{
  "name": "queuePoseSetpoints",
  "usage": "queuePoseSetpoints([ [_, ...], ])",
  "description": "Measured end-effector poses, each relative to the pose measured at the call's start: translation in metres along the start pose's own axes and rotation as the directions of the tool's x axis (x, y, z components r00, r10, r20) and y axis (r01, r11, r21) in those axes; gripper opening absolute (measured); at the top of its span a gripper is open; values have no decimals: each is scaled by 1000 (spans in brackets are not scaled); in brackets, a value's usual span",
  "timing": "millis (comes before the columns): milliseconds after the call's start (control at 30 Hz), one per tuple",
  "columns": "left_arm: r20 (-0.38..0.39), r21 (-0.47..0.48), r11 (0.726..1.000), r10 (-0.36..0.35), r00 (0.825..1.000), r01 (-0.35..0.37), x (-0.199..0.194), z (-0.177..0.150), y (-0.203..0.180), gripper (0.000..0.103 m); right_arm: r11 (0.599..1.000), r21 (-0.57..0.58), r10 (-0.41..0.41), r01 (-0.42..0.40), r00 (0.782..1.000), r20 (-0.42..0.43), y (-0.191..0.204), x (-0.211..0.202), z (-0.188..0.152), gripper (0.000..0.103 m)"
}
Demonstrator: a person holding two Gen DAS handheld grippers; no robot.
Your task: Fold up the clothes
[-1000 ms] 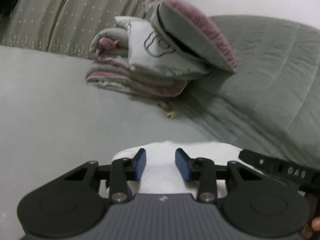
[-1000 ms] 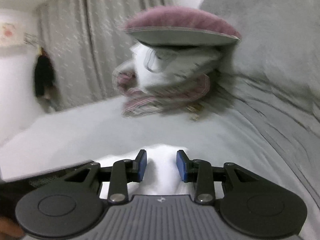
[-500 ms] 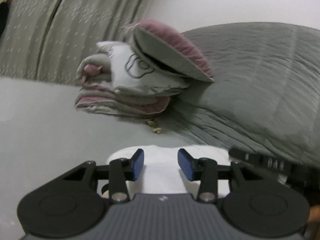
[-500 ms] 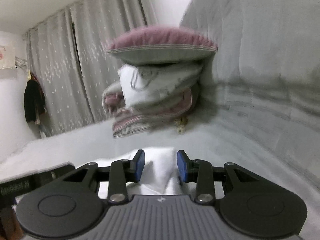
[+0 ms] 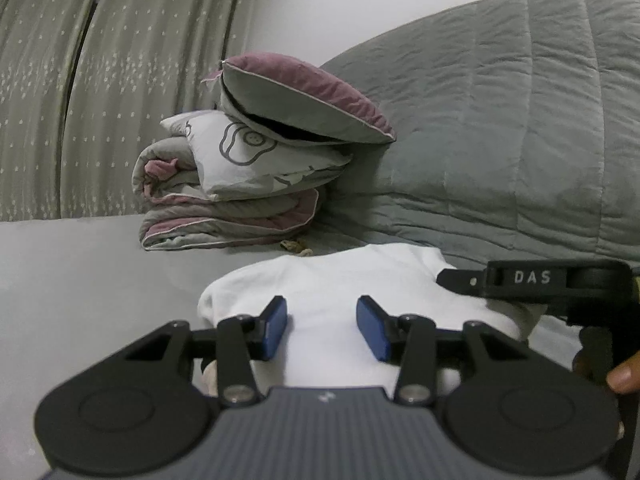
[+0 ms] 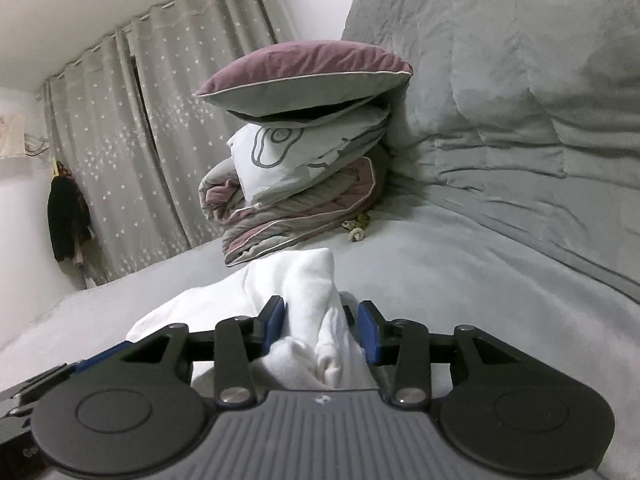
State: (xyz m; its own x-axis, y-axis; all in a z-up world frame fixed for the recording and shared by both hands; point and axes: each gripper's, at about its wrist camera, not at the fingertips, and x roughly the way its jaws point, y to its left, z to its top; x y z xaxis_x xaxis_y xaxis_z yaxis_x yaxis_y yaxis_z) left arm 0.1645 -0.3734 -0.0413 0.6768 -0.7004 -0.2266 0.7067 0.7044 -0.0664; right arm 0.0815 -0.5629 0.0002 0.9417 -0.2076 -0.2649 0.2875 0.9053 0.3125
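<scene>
Two claws at a white garment on a grey bed.

Left wrist view: the left claw (image 5: 322, 326) has just been opening; its blue pads (image 5: 275, 327) stand apart above the white garment (image 5: 340, 280), which lies flat on the bed (image 5: 80, 280) beneath them, with no cloth pinched. The right claw (image 5: 456, 280) enters from the right over the garment's far side, a fingertip (image 5: 624, 378) showing behind it. Beyond lie a stack of folded bedding (image 5: 228, 216) topped by a mauve cushion (image 5: 304, 96), and a grey quilt (image 5: 500, 140).
Right wrist view: the right claw (image 6: 322, 326), also just opening, has a bunched ridge of the white garment (image 6: 308, 304) between its pads; the left pad touches the cloth, but firm pressing cannot be told. Curtains (image 6: 140, 140) hang behind.
</scene>
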Motion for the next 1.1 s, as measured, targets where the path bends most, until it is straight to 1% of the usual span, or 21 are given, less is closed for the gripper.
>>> queuePoseSetpoints([
  [33,-18,-4,1000,3,1000,-3,-2,5,0,42,1000,2,-4,4,1000,-5,2,-2,5,43],
  [100,-71,-16,1000,16,997,-17,-6,18,-2,47,1000,3,-23,23,1000,-15,9,-13,16,47],
  [167,-132,-28,998,43,990,-47,-11,33,-6,48,998,-1,-59,59,998,-27,16,-27,26,49],
  [233,-192,-53,997,51,980,-62,-20,48,-11,53,997,5,-82,83,996,-38,23,-42,36,50],
  [300,-249,-71,995,55,967,-75,-29,61,-16,65,994,21,-102,103,993,-51,29,-58,47,53],
  [367,-295,-80,993,57,954,-85,-39,72,-20,74,993,31,-111,113,992,-58,36,-75,57,58],
  [433,-314,-76,993,67,947,-96,-51,81,-24,77,992,22,-127,128,990,-57,46,-93,69,61],
  [500,-329,-71,992,78,941,-107,-64,90,-27,85,991,23,-134,135,989,-58,57,-113,78,62],
  [567,-339,-72,991,84,937,-115,-78,99,-28,89,990,23,-136,137,989,-61,69,-130,86,65],
  [600,-342,-73,990,86,936,-118,-86,104,-29,94,990,22,-136,138,989,-64,75,-139,90,66],
  [667,-355,-72,991,82,931,-115,-100,112,-31,101,990,22,-140,142,987,-73,86,-155,98,75],
  [700,-359,-69,991,84,930,-116,-107,115,-32,103,989,22,-144,147,986,-84,93,-163,100,78],
  [767,-361,-58,991,95,928,-124,-121,122,-35,103,988,28,-145,149,983,-112,104,-180,103,84],
  [800,-371,-53,990,103,923,-132,-125,123,-36,103,989,30,-143,147,982,-127,109,-188,104,85],
  [867,-404,-48,988,117,907,-149,-131,125,-37,103,988,18,-151,155,977,-153,118,-198,101,90],
  [933,-438,-33,986,131,889,-161,-132,122,-38,103,986,-7,-168,169,971,-172,124,-202,93,92],
  [1033,-468,-14,980,169,867,-199,-131,113,-38,103,981,-28,-192,190,963,-189,125,-204,79,92],
  [1100,-486,-34,974,180,855,-224,-129,106,-36,103,978,-43,-207,202,958,-197,122,-202,70,92],
])
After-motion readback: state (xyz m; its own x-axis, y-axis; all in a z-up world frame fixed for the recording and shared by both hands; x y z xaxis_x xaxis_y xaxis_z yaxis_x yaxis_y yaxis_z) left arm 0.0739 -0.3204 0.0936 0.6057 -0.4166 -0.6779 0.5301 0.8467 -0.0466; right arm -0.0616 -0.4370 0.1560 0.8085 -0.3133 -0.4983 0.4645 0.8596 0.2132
